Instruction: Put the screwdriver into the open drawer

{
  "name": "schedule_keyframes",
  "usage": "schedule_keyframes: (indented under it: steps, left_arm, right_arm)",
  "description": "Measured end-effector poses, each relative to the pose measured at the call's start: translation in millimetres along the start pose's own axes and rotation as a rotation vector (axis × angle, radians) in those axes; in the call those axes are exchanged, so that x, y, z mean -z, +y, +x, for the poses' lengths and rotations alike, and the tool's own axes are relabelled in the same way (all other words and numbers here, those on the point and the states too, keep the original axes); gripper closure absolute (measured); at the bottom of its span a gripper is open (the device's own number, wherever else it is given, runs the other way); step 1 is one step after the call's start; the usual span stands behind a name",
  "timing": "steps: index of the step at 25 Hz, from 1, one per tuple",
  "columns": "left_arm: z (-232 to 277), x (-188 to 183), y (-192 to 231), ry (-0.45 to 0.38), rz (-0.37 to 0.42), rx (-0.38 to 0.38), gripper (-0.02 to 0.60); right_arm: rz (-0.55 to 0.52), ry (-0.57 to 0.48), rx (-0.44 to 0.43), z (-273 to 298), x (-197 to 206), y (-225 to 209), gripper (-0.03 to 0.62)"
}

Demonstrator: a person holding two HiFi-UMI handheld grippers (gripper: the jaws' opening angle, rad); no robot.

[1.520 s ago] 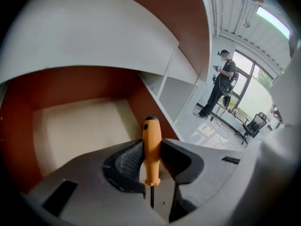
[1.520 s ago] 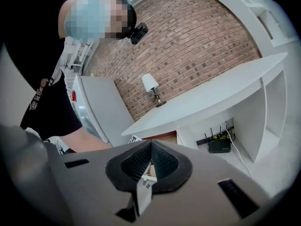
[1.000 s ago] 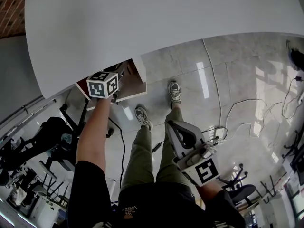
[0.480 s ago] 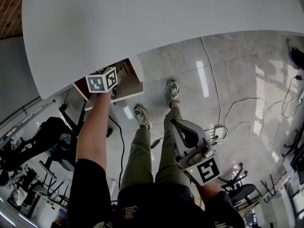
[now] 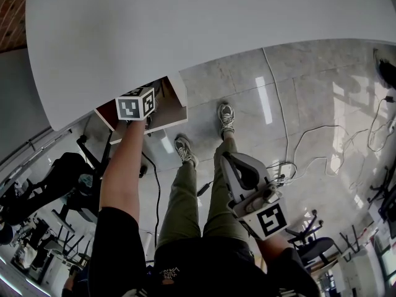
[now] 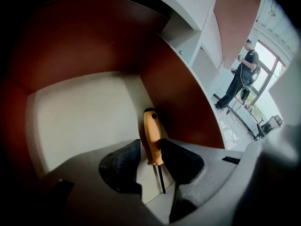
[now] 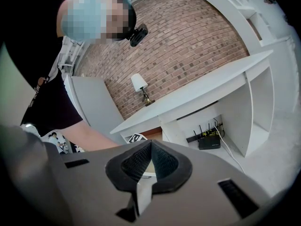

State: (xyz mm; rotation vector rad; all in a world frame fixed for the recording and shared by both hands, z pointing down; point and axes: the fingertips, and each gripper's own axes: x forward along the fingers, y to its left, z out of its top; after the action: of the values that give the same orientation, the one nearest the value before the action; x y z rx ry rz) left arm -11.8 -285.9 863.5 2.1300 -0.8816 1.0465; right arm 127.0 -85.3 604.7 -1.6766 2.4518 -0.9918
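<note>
Two pads of the left gripper sit narrow, pinching the screwdriver by the lower end of its orange handle. The black shaft pokes back toward the camera, and the handle butt points fwd & up. Grip looks snug, tho a thin sliver shows on the left pad side, so the hold may be light. The tool is already inside the open drawer: pale floor below, red-brown walls around, handle close to the right-hand wall near the back corner. Can't tell if the butt touches floor or wall.

Handling, as a guess: light, stiff, won't deform. The plastic handle looks smooth & round, so it could roll or pivot in the pads, esp. gripped near one end w/ the rest hanging off. Mid-handle is the better spot to take it; the thin shaft is a poor one. Prob. not fragile, so a low release onto the drawer floor should be fine, tho it may roll to the wall.

Head view: the left arm reaches under the white desk into the drawer. The right gripper hangs by the legs, pads closed together on nothing, well apart from the drawer.
</note>
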Motion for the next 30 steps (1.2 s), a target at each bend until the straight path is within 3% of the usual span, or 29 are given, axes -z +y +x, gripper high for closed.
schedule_keyframes:
  steps: [18,30]
  left_arm:
    - [-33.3,-6.5,-20.1,-0.014,0.087,0.025,0.462]
    - [-116.2,-8.8,-57.7,-0.112,0.160,0.063,0.487]
  right_arm:
    - [-0.026,-0.034,0.010,-8.0,-9.2,19.3,0.599]
    - [-0.089,-0.077,0.000,-24.1,-31.3,66.4,0.599]
